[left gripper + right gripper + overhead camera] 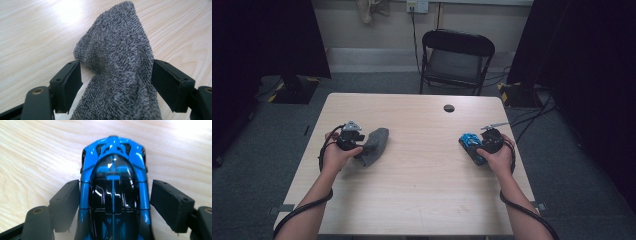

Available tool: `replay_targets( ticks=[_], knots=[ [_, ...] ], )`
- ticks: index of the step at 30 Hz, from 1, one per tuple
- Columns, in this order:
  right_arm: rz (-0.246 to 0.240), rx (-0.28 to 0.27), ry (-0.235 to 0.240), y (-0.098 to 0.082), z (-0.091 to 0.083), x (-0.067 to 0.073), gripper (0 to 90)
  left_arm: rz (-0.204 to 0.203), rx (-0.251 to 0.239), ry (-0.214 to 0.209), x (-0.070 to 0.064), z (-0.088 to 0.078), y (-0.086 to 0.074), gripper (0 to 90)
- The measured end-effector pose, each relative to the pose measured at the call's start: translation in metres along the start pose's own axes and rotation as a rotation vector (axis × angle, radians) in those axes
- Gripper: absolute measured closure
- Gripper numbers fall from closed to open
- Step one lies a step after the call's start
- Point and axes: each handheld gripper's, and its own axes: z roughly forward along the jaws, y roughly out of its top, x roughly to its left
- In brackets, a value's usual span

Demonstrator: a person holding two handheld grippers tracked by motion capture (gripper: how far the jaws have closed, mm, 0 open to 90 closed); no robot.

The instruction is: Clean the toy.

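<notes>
Looks like both things are getting set down on the table (422,170): the left gripper (116,75) is sitting wide open around the grey sock (117,62), the right gripper (113,197) is gaping beside the blue toy car (113,177), so next is probably backing straight off.

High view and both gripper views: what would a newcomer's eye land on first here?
Likely the shiny blue and black toy car, lying on the wooden table near its right edge between the open jaws of the right gripper. Next, the grey fuzzy sock, humped up on the table's left side between the jaws of the left gripper, which stand apart from it.
</notes>
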Motion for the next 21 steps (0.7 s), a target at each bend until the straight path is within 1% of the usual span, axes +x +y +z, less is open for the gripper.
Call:
replay_targets(
  ticks=[2,4,5,8,9,11,13,14,18,19,21],
  knots=[
    [0.004,-0.013,0.003,0.002,-0.004,0.000,23.8,-0.004,-0.005,-0.002,-0.001,-0.001,0.001,24.1],
    [-0.007,-0.016,0.002,0.005,-0.009,0.001,23.6,0.000,-0.002,-0.002,-0.002,-0.003,0.003,24.1],
    [-0.010,-0.020,0.003,0.005,-0.011,0.002,23.6,-0.005,-0.008,-0.001,-0.003,-0.004,0.004,24.1],
    [-0.015,-0.031,0.010,0.008,-0.017,0.004,23.6,-0.009,-0.019,-0.013,-0.005,-0.009,0.008,24.0],
    [-0.016,-0.029,0.011,0.008,-0.020,0.004,23.2,-0.003,-0.018,-0.015,-0.006,-0.010,0.010,23.8],
    [-0.019,-0.031,0.010,0.009,-0.024,0.005,22.6,-0.008,-0.018,-0.022,-0.008,-0.013,0.013,23.7],
    [-0.020,-0.036,0.012,0.009,-0.026,0.006,22.5,-0.011,-0.030,-0.021,-0.010,-0.015,0.016,23.7],
    [-0.020,-0.038,0.012,0.009,-0.027,0.007,22.4,-0.007,-0.030,-0.023,-0.011,-0.016,0.017,23.7],
    [-0.020,-0.040,0.023,0.008,-0.030,0.010,20.9,-0.017,-0.034,-0.032,-0.017,-0.021,0.018,23.0],
    [-0.018,-0.041,0.028,0.008,-0.031,0.011,21.0,-0.011,-0.033,-0.033,-0.017,-0.023,0.018,22.9],
    [-0.023,-0.044,0.032,0.007,-0.033,0.013,20.2,-0.015,-0.036,-0.036,-0.019,-0.025,0.018,22.4]
  ],
)
